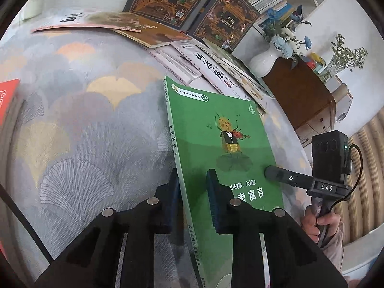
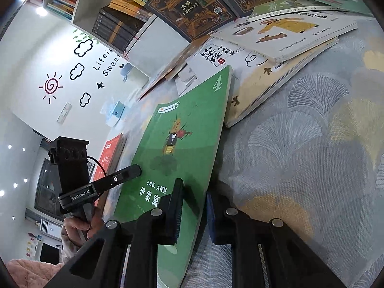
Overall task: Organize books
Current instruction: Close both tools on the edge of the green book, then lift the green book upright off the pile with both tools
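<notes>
Grey cloth printed with pale and gold fan leaves covers the bench (image 1: pixel 79 129), and most of the job still lies loose on it. Judging by that, I am early in the work: only one book is in hand, and nothing I can see has been squared into a stack.

The white shelf unit (image 2: pixel 144 40) behind the bench is the one real container here. Its compartments hold rows of upright and leaning volumes, a dark matched set (image 2: pixel 112 32) low down and thin colourful spines above. Whether those were tidied or simply live there, I cannot tell.

Two large dark encyclopedias (image 1: pixel 168 2) lean against it, outside any compartment. In front of them thin picture books (image 1: pixel 216 72) sprawl overlapping at odd angles, and a red book (image 2: pixel 109 158) lies apart at the bench's edge. All of that is left to do.

The green book (image 1: pixel 223 148) is mine, tilted up off the cloth beside the sprawl. My left jaws (image 1: pixel 194 199) are pinched narrow on its spine edge; my right jaws (image 2: pixel 194 211) clamp its opposite edge. Each pair has one pad on the cover.

A white vase (image 1: pixel 266 62) of blue flowers stands on a separate wooden cabinet (image 1: pixel 302 96).
</notes>
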